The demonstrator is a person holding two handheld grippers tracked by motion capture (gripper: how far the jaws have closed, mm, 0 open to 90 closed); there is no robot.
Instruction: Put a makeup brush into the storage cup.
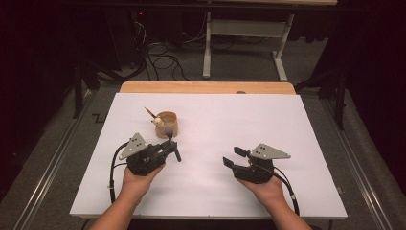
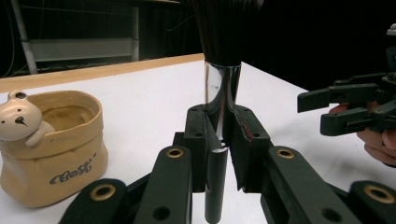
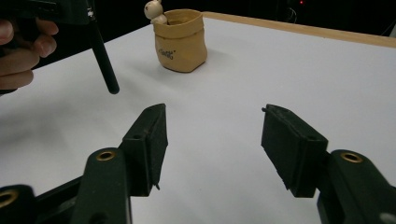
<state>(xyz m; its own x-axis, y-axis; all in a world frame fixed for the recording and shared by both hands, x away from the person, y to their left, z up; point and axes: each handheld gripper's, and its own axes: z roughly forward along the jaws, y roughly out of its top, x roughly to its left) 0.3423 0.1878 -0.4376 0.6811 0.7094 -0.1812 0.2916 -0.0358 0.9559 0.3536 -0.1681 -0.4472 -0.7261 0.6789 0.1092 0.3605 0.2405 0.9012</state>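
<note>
My left gripper (image 1: 172, 146) is shut on a make-up brush (image 1: 176, 152) with a black handle, a silver ferrule and dark bristles. In the left gripper view the brush (image 2: 219, 88) stands upright between the pads, bristles up, with the handle end hanging below them. A tan ceramic pot (image 1: 167, 123) with a small bear on its rim stands just beyond that gripper. The pot (image 2: 56, 149) is at the left of the left gripper view. My right gripper (image 1: 232, 156) hovers over the table's right half, jaws open with nothing between them (image 3: 215, 140). It faces the pot (image 3: 182, 42) and the brush handle (image 3: 103, 60).
A thin brown stick (image 1: 149, 112) leans out of the pot to the left. The white table top (image 1: 215, 191) has a wooden strip (image 1: 206, 87) along its far edge. Behind it are a white table frame (image 1: 207, 52) and cables on the floor.
</note>
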